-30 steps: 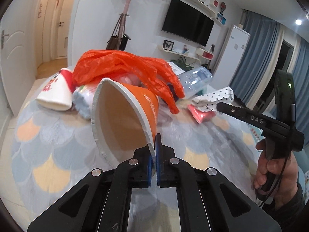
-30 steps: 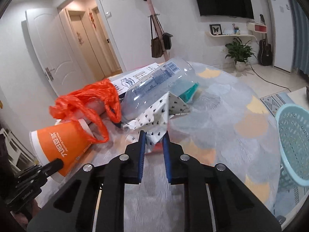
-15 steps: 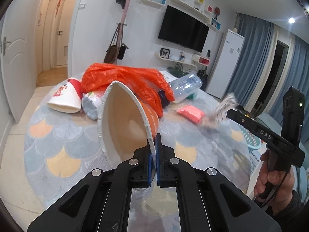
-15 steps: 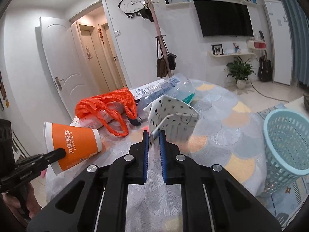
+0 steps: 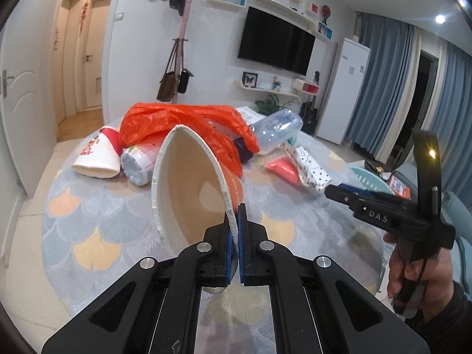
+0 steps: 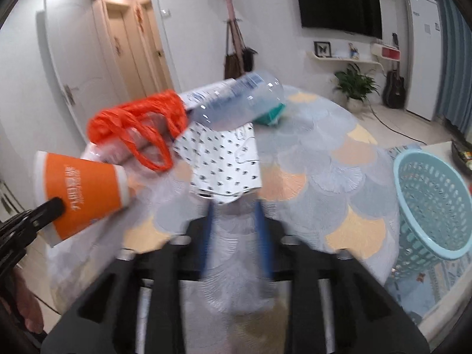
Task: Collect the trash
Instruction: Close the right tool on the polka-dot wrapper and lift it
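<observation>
My left gripper is shut on the rim of an orange paper cup, which lies tilted with its mouth toward the camera, above the table. The right wrist view shows the same cup at the left. My right gripper is blurred, its jaws opening; the pads touch nothing. A white black-dotted wrapper lies loose just beyond its fingertips, its lower edge near the gap. In the left wrist view the right gripper sits right behind that wrapper, held by a hand.
On the round table with a scallop-patterned cloth lie an orange plastic bag, a clear bottle, a red-and-white cup, a wrapped roll and a pink packet. A light-blue basket stands beside the table at the right.
The right gripper lifted the dotted wrapper off the pile, then opened, and the wrapper dropped out in front of it. The left gripper kept its hold and raised the orange cup slightly.
</observation>
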A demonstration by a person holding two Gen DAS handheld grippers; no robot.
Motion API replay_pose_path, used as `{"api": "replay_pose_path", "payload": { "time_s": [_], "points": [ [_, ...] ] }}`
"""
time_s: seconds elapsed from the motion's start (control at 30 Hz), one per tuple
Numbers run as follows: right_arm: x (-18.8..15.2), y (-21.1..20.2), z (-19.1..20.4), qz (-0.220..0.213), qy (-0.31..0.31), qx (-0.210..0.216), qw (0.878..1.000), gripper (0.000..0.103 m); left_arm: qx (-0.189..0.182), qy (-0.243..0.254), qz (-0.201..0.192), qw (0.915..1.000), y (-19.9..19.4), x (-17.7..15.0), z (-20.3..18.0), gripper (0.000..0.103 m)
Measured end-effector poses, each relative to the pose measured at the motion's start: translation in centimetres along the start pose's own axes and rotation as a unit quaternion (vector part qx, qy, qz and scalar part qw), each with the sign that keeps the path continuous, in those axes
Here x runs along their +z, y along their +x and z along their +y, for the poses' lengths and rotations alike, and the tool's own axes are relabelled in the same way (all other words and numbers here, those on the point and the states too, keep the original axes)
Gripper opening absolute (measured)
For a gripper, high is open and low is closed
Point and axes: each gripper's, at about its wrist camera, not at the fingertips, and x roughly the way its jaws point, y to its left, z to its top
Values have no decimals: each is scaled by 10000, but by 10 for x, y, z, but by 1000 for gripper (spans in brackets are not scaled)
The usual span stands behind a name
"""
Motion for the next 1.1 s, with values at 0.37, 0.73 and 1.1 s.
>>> {"api": "replay_pose_path", "payload": {
  "time_s": [0.37,0.73,1.1],
  "points": [
    [35,34,-7,204,195,339,9990,89,11,6,54,10000,0,-3,-4,2],
    [34,50,-19,344,578,313,9972,24,28,-40,31,10000,1,-4,-3,2],
    [23,-2,-9,-426,475,621,9960,19,-49,188,-649,9977,-36,6,-13,1]
  ]
}}
